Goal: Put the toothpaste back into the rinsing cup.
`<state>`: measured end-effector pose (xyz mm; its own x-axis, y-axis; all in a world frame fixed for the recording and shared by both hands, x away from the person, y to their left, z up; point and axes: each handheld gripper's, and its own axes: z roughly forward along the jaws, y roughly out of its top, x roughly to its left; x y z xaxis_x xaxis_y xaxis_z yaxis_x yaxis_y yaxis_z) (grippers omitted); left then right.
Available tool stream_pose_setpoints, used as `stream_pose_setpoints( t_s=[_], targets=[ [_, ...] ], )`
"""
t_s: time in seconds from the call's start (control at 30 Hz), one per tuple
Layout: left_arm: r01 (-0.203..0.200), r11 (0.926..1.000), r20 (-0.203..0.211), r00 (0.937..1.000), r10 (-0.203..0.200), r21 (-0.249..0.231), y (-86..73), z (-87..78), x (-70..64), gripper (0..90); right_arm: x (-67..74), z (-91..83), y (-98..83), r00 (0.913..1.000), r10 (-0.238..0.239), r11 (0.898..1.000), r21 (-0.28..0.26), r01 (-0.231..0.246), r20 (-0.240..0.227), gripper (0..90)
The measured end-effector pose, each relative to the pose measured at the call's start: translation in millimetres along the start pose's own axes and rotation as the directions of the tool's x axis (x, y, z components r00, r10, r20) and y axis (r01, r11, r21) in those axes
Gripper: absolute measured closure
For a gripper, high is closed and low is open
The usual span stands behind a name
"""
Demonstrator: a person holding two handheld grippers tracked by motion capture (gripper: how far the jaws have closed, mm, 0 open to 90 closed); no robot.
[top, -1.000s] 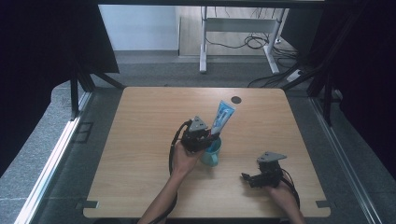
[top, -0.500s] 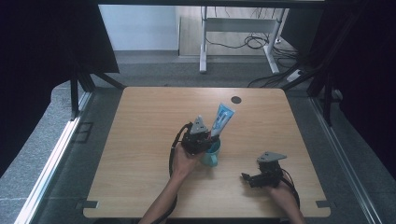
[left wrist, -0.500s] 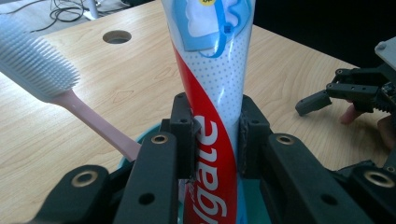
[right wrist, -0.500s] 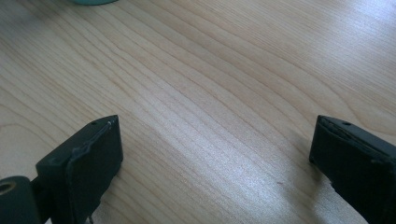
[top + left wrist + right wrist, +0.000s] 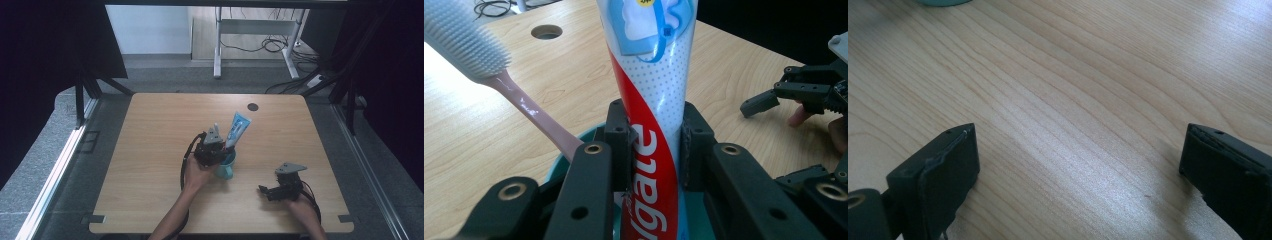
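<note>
Little has shifted across the earlier high-view frames: the left gripper point(image 5: 214, 150) stays over the teal cup point(image 5: 226, 169) near the table's middle, and the toothpaste tube point(image 5: 237, 129) it holds stands a touch more upright than a second ago, while the right gripper point(image 5: 280, 190) rests where it was toward the near right of the wooden table point(image 5: 150, 130).

Seen from the left gripper view, the jaws are clamped on the toothpaste tube's lower body, one pad on each side — its base is down inside the cup, beside a pink toothbrush point(image 5: 499, 75) with a grey bristle head that leans out over the rim.

Judging by this, the step is seating the tube in the cup. To do it well, keep the tube vertical, lower it until it bottoms out, then ease the jaws apart slowly so the tube settles against the rim without tipping the cup.

The right gripper's jaws stand wide apart, holding nothing — bare wood lies between them.
</note>
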<state>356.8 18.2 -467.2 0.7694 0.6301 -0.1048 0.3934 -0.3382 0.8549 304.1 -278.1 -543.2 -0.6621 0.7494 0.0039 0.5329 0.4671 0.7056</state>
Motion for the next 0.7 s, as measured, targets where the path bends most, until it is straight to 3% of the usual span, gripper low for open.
stream_pose_setpoints(
  t_s=[0.17,0.43,0.7],
  targets=[
    [-0.002,1.0,-0.003,1.0,0.002,0.004,-1.9,0.1,-0.5,70.7,0.0,0.0,0.0,1.0,0.0,1.0,0.0,0.0,0.0,2.2],
    [-0.033,0.9976,-0.028,0.999,0.035,0.061,-7.2,3.0,-1.7,68.2,0.0,0.0,0.0,1.0,0.0,1.0,0.0,0.0,0.0,2.2],
    [-0.017,0.9981,-0.021,0.9996,0.018,0.059,-7.1,1.9,-2.0,66.5,-0.1,0.1,0.0,1.0,-0.002,1.0,-0.001,0.002,0.001,2.2]
  ],
)
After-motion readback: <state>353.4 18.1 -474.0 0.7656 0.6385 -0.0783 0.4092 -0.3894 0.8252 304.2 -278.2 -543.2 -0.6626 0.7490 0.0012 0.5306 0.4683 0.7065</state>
